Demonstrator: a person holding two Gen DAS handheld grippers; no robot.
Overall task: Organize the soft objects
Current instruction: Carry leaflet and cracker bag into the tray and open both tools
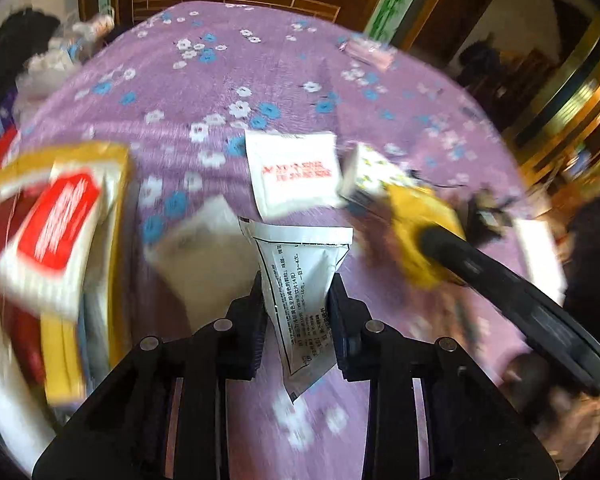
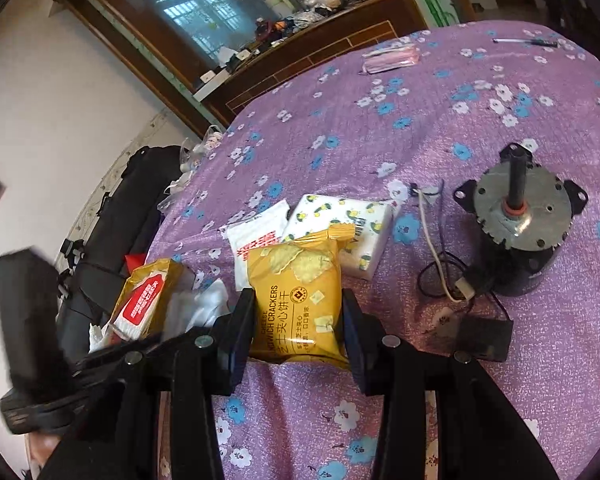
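My left gripper (image 1: 298,312) is shut on a white sachet (image 1: 300,264) with black print, held upright above the purple floral bedsheet (image 1: 220,80). My right gripper (image 2: 298,320) is shut on a yellow cheese cracker packet (image 2: 296,276), which also shows blurred in the left wrist view as the cracker packet (image 1: 424,232). Behind it lie a white sachet with red print (image 2: 252,236) and a lemon-print tissue pack (image 2: 352,224). A yellow wipes pack with a red label (image 2: 144,300) lies to the left among white packets.
A grey electric motor (image 2: 520,216) with its cable (image 2: 440,264) stands on the sheet at the right. A pink packet (image 2: 392,58) and a pen (image 2: 526,42) lie far back. A black bag (image 2: 132,200) sits beside the bed's left edge, and a wooden headboard (image 2: 300,68) is behind.
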